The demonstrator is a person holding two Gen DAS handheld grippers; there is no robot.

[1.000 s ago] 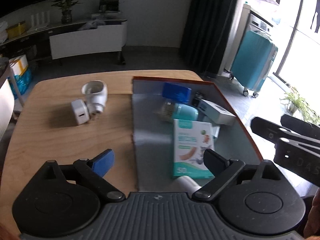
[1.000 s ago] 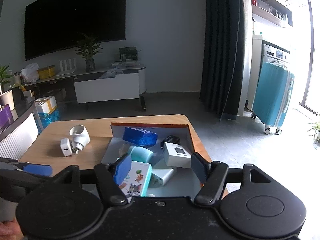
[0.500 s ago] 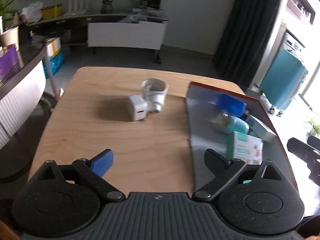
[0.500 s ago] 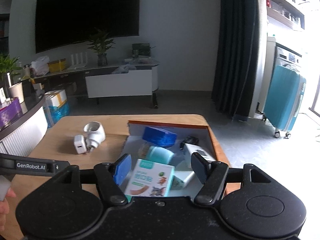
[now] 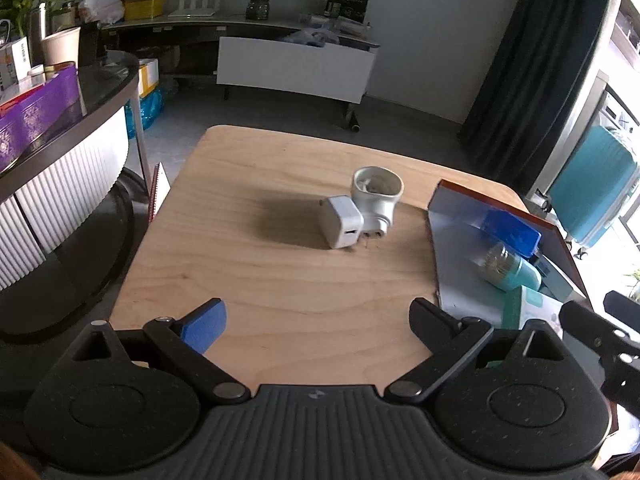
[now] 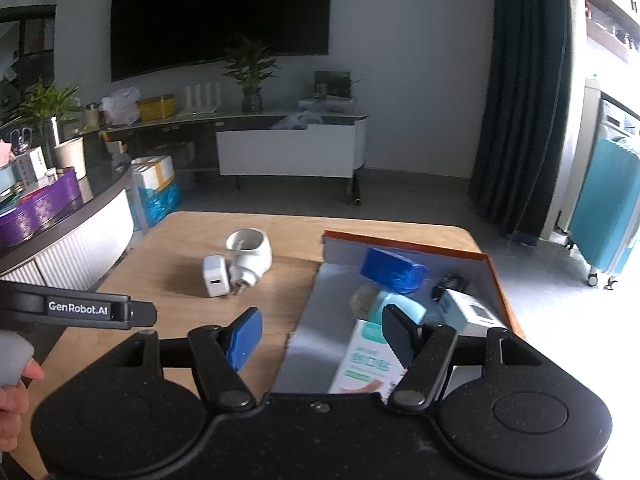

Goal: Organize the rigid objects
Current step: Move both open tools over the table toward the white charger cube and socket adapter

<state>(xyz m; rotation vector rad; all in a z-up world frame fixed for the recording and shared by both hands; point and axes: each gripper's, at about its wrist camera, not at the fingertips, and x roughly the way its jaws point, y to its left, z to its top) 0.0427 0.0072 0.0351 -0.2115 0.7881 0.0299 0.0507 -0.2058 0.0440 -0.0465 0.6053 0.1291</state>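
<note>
A white USB charger [image 5: 341,227] and a white round plug adapter [image 5: 376,197] lie touching on the wooden table [image 5: 256,264]; they also show in the right wrist view, charger [image 6: 215,275] and adapter [image 6: 249,255]. My left gripper [image 5: 318,320] is open and empty, hovering over the table's near edge, short of them. My right gripper [image 6: 320,332] is open and empty above the near end of the open box [image 6: 404,245]. The box holds a blue pack [image 6: 392,267], a teal bottle [image 6: 396,305], a white box [image 6: 466,309] and a green-white carton [image 6: 366,360].
A curved counter [image 5: 60,152] with a purple tray stands left of the table. A white TV bench [image 6: 288,148] is behind, and a teal suitcase [image 6: 604,208] stands at the right. The left gripper's body [image 6: 76,307] crosses the right wrist view at left.
My left gripper has swung left, from over the box to face the charger and adapter. My right gripper has shifted slightly and stays over the box.
</note>
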